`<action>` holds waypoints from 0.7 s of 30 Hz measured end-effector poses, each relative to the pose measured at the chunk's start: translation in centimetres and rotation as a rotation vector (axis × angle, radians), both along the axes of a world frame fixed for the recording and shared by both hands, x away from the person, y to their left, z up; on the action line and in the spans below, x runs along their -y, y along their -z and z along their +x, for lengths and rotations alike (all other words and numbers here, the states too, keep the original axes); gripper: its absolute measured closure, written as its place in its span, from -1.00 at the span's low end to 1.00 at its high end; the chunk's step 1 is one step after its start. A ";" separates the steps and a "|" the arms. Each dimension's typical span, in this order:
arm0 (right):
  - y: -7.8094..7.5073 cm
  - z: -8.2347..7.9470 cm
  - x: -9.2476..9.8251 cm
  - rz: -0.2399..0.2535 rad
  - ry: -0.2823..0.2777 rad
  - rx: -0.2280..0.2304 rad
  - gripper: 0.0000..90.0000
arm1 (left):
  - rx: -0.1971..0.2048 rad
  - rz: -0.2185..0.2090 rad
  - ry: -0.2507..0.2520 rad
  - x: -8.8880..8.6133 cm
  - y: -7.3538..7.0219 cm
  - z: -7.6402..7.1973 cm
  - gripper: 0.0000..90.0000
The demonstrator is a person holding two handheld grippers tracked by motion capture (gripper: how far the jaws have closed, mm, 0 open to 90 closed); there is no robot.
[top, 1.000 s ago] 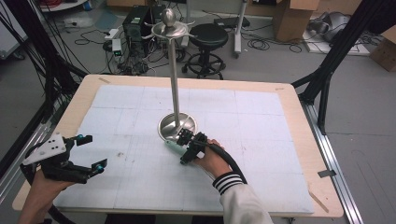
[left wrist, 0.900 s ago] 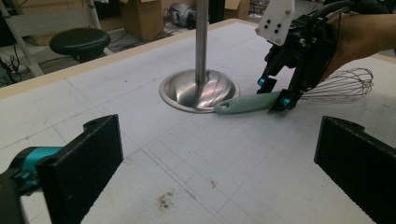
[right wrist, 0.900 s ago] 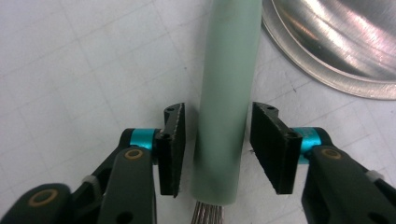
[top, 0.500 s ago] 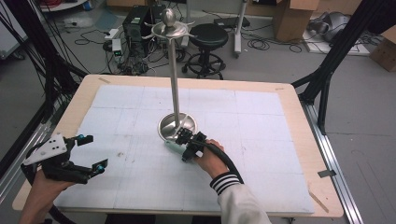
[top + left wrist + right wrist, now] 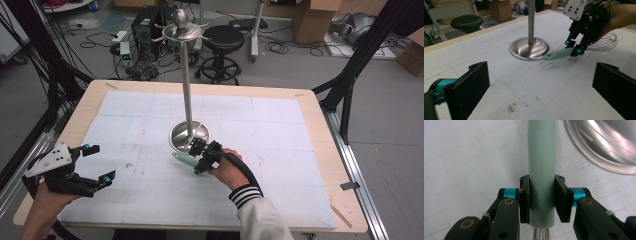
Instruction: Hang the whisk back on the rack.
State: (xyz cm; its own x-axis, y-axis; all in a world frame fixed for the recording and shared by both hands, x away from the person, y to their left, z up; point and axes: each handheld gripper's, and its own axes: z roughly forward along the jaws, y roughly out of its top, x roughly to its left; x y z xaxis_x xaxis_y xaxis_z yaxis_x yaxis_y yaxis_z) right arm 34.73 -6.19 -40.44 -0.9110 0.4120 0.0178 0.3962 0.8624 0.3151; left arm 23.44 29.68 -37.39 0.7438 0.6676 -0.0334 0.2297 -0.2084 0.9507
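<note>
A whisk with a pale green handle (image 5: 183,159) and wire loops (image 5: 602,43) is held just above the white mat, in front of the steel stand's dish-shaped base (image 5: 189,135). My right gripper (image 5: 202,159) is shut on the handle (image 5: 541,170) near its wire end, one pad on each side. The handle's free end (image 5: 551,55) points toward the base rim. A tall pole (image 5: 186,85) rises from the base to a hooked top (image 5: 180,31). At the near left of the table my left gripper (image 5: 95,162) is open, nothing between its wide-apart jaws.
The white gridded mat (image 5: 280,165) covers the wooden table (image 5: 320,125). Behind the table stand a black stool (image 5: 222,40), cables, boxes and black frame legs (image 5: 350,70). A small dark stain (image 5: 511,108) marks the mat near my left gripper.
My right gripper, holding the whisk, has shifted slightly toward the stand's base and a little forward. The left gripper has stayed in place.
</note>
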 end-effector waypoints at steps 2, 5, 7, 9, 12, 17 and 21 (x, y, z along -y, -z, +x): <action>-0.4 -0.2 0.3 0.017 -0.009 0.002 0.54 | -0.003 0.003 0.000 0.0 0.0 0.0 -0.96; -0.8 -0.4 0.7 0.042 -0.030 0.002 0.54 | -0.005 0.002 -0.005 0.1 0.1 0.0 -0.96; -1.1 -0.6 1.0 0.062 -0.047 0.008 0.54 | -0.007 0.003 -0.004 0.2 0.1 0.0 -0.96; -1.4 -0.8 1.3 0.075 -0.051 0.007 0.54 | -0.007 0.006 -0.006 0.2 0.1 0.1 -0.96; -2.0 -1.1 1.7 0.082 -0.069 0.017 0.54 | -0.006 0.011 -0.003 0.2 0.1 0.1 -0.96; -3.1 -1.4 2.7 0.109 -0.070 0.029 0.54 | -0.010 0.014 -0.005 0.4 0.2 0.2 -0.96; -3.9 -1.6 3.8 0.140 -0.078 0.036 0.54 | -0.015 0.021 0.001 0.6 0.2 0.2 -0.96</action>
